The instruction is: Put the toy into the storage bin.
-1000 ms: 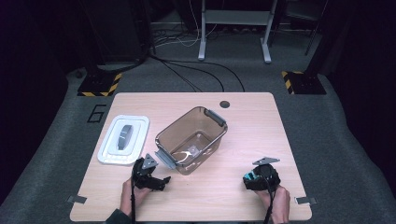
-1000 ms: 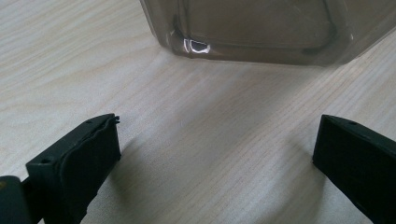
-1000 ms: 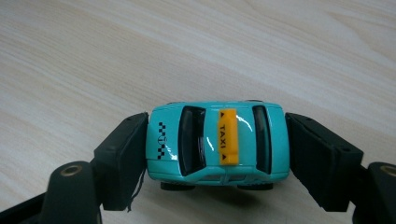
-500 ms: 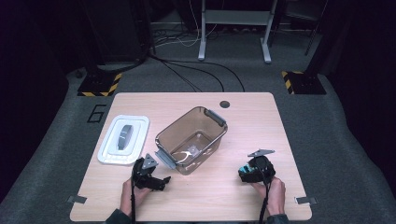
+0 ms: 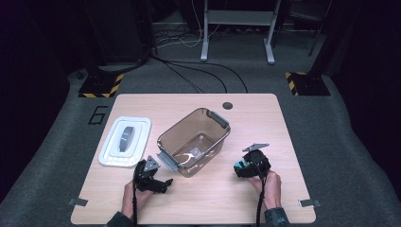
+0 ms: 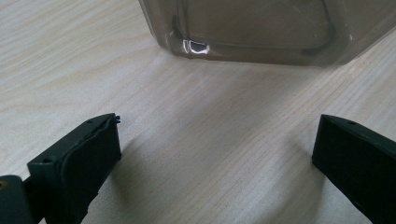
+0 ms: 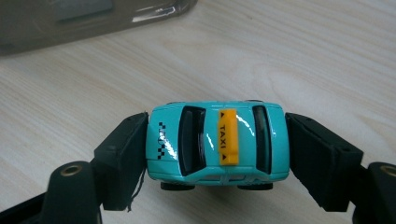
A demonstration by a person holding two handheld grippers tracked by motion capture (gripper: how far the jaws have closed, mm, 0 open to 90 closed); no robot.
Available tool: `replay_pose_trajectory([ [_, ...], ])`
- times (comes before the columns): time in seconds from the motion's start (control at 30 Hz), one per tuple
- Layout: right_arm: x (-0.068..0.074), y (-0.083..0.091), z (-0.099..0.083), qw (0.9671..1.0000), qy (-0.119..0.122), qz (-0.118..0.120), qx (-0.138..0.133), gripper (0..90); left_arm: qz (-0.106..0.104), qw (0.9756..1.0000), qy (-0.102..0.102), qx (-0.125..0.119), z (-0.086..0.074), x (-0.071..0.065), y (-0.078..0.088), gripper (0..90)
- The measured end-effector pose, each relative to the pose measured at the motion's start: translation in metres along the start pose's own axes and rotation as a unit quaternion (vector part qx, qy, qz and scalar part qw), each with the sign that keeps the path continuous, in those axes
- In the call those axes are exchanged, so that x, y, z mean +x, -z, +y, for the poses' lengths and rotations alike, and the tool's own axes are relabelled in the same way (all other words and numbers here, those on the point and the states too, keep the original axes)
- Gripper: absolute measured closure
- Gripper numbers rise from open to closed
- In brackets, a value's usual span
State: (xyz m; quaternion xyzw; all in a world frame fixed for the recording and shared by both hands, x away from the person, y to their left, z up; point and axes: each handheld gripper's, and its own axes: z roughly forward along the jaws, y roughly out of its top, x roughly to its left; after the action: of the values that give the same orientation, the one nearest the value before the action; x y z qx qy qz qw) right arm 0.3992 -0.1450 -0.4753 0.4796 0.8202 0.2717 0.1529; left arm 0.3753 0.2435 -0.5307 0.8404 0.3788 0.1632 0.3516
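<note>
My right gripper (image 5: 242, 166) has its jaws clamped on a teal toy taxi (image 7: 217, 140), one jaw against each end of the car, pressed tight with the yellow TAXI sign facing up and the wheels toward me. In the high view that car (image 5: 240, 165) sits at about five o'clock on the surface (image 5: 283, 142), held just above the wood and near the right-hand corner of the clear bin (image 5: 195, 142). The bin stands at the centre of the surface, turned at a slant, with grey handles at its far-right and near-left ends and something small and pale on its floor that I cannot make out. My left gripper (image 5: 158, 183) rests at about seven o'clock, just beside the bin's near-left handle, and its jaws stand wide apart with nothing between them but bare wood; in the left gripper view the bin's tinted wall (image 6: 261, 28) lies straight ahead at twelve o'clock, close but apart from the jaws. At nine o'clock from the bin, the white lid (image 5: 125, 140) lies flat with a grey grip across its middle, near the surface's left edge.
</note>
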Motion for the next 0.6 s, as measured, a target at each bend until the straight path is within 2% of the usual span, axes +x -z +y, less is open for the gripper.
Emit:
replay_pose_trajectory([
  [0.6,0.003,0.008,0.034,0.9996,0.026,-0.005,-0.007,24.3,-0.001,1.0,0.001,0.0,0.0,0.0,0.0,0.7],
])
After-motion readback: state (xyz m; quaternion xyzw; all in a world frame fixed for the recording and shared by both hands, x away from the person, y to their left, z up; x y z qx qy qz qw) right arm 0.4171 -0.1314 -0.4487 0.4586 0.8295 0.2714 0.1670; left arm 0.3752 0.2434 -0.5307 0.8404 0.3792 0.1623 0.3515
